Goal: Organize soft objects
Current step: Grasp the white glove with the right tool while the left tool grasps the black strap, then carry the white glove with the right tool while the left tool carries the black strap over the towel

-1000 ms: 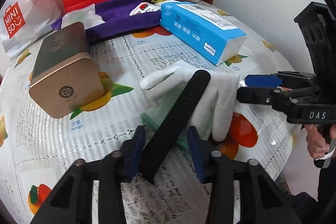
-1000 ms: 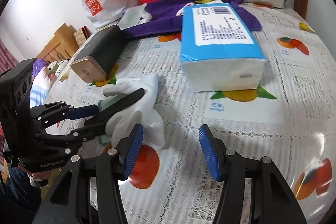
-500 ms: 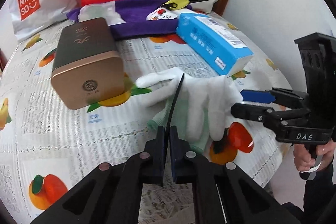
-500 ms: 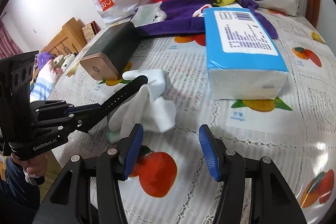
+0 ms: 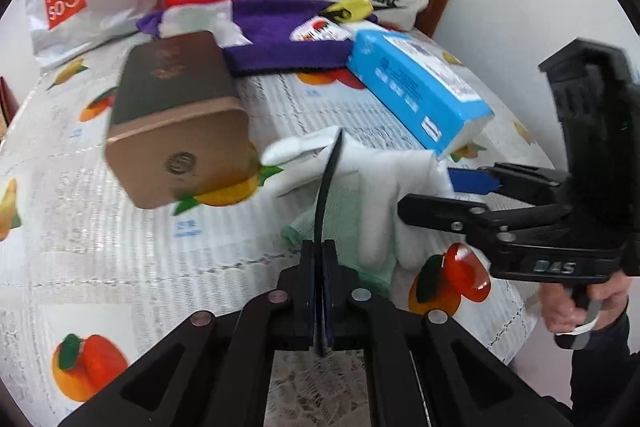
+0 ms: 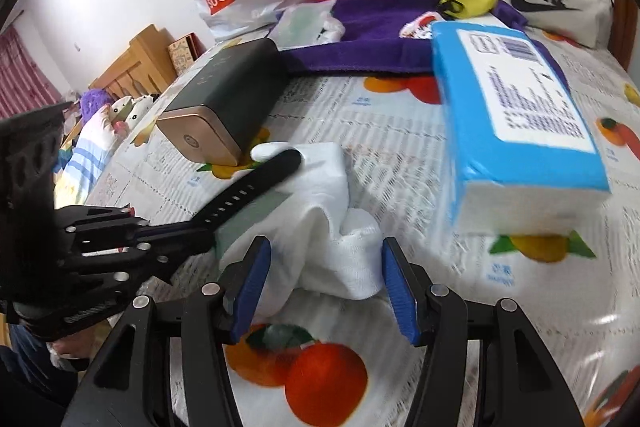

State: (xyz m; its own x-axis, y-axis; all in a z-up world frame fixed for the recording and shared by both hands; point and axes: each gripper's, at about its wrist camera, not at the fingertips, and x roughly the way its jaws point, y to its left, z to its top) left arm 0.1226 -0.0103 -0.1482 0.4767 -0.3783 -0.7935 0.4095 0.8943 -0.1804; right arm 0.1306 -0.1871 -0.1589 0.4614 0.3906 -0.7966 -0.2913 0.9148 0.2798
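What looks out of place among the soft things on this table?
The black strap stands out: it is a stiff-looking band with holes, lying across the white gloves. The left tool is shut on its end. The gold-ended box is also hard, not soft.

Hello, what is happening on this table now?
A person is sorting soft things with two tools. The left hand-held gripper is shut on a black strap, held edge-up over a white glove. The right hand-held gripper is open, its fingers either side of the glove's near end. A tissue pack and a gold-ended box lie nearby.
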